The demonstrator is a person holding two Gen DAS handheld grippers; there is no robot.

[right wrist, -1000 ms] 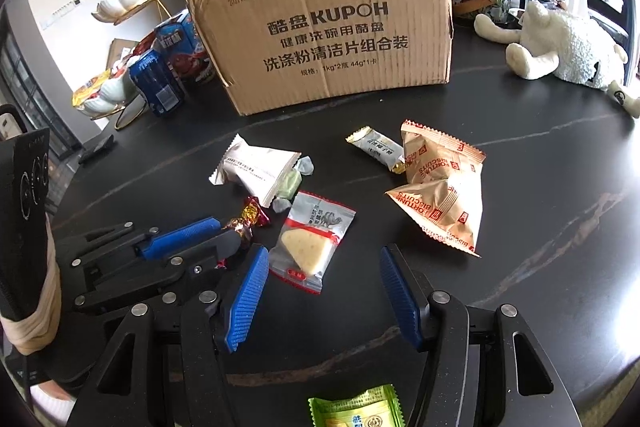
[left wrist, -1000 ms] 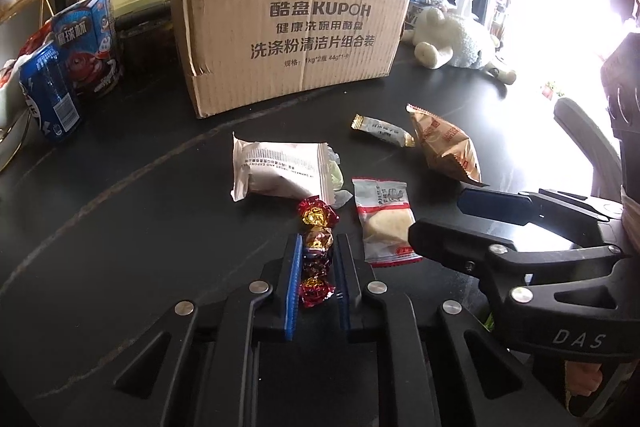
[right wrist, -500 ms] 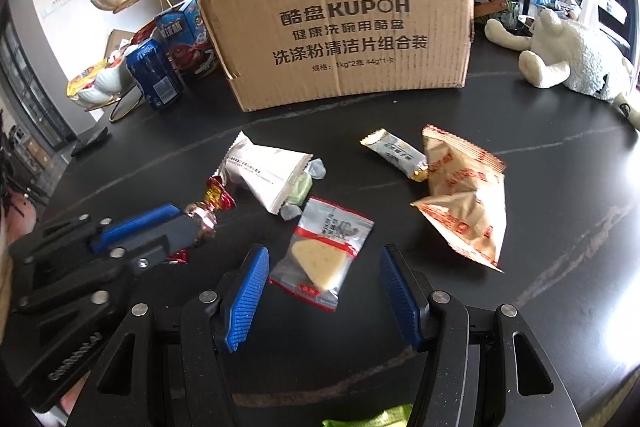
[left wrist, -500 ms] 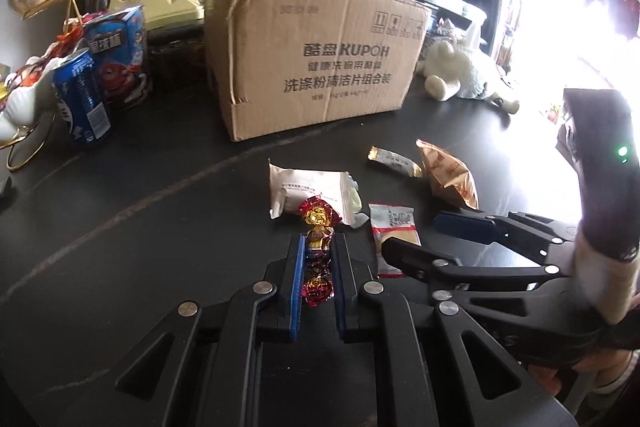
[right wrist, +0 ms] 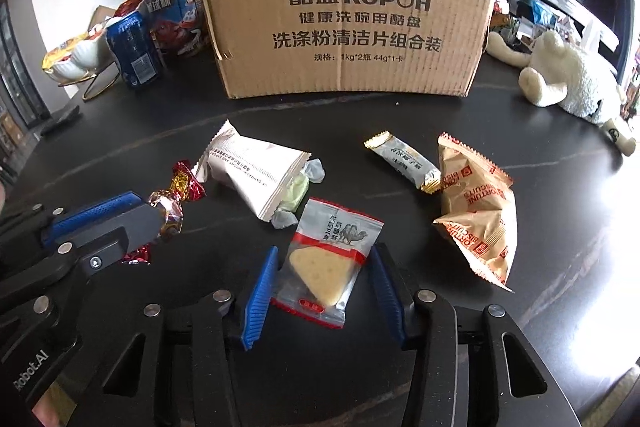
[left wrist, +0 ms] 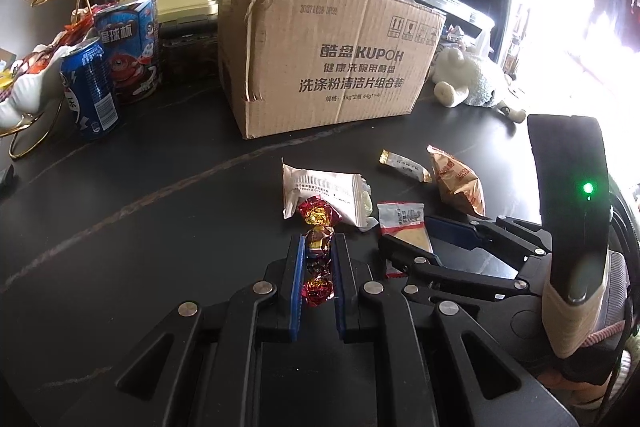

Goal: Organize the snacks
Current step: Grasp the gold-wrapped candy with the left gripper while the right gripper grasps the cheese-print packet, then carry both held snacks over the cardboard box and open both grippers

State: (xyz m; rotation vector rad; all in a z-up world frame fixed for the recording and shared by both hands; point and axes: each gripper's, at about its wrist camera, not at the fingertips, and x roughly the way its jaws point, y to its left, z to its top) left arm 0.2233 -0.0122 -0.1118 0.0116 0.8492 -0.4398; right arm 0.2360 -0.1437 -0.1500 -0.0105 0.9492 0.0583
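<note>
My left gripper [left wrist: 319, 241] is shut on a red and gold foil-wrapped candy [left wrist: 318, 215], held just above the black table; the right wrist view shows that candy [right wrist: 182, 183] at the left. My right gripper [right wrist: 324, 251] straddles a clear packet with a wedge of cheese [right wrist: 332, 239] lying flat on the table. Its jaws are closing, and the blue pads sit right at the packet's two side edges without squeezing it. The left wrist view also catches the right gripper [left wrist: 406, 233] over that packet [left wrist: 402, 217]. An open cardboard box [right wrist: 348, 11] stands behind the snacks.
Loose on the table [right wrist: 560, 195] lie a white packet [right wrist: 256, 171], a pale green sweet [right wrist: 294, 193], a silver bar [right wrist: 404, 159] and an orange biscuit bag [right wrist: 476, 211]. A plush sheep [right wrist: 568, 83] lies at the right. A blue can [left wrist: 90, 91] and shell dishes [left wrist: 24, 95] stand at the left.
My right gripper's jaws have narrowed from wide apart to the cheese packet's edges, and it has come lower over the packet. The left gripper keeps the candy and has risen a little.
</note>
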